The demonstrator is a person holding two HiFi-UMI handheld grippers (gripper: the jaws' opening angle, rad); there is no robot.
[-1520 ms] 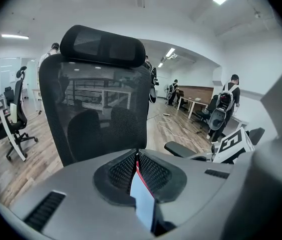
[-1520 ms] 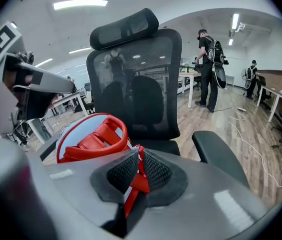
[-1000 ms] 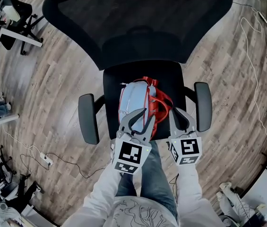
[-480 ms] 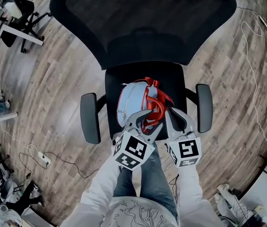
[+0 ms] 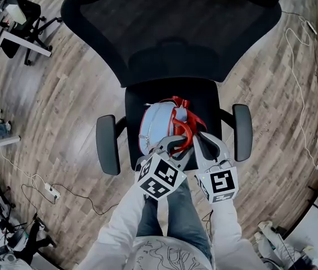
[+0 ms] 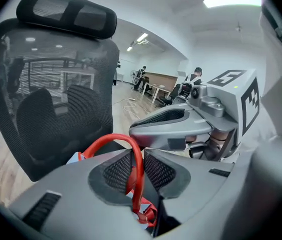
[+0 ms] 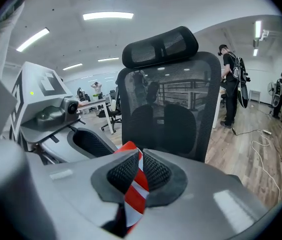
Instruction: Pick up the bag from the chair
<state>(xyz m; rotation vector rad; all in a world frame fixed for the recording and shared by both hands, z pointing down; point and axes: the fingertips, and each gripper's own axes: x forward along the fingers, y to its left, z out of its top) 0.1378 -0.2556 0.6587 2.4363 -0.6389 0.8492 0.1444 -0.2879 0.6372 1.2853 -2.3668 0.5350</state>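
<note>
**Fig.** Office chair point(image 5: 170, 38), upper centre of head view: black mesh back, padded seat point(image 5: 204, 97), two hard plastic armrests point(image 5: 107, 144) left & right of the seat.

Bag point(image 5: 157, 127) lies on the seat, frame centre, just above both grippers. It is small and rounded, pale-blue cloth w/ red trim. Looks soft & light, prob. sags once lifted, not fragile. Best hold is the straps, not the smooth body.

L gripper point(image 5: 177, 142), lower centre: jaws have just been closing, and the ribbed pads point(image 6: 156, 170) now clamp the red handle point(image 6: 113, 136), a thin cord-like loop. It is smooth, so it may slide thru.

R gripper point(image 5: 201, 137), just to its right: jaws together on a flat red/white strap point(image 7: 135, 194), woven & limp.

Both holds sit at the bag's right side in frame, so expect it to hang tilted.
</note>
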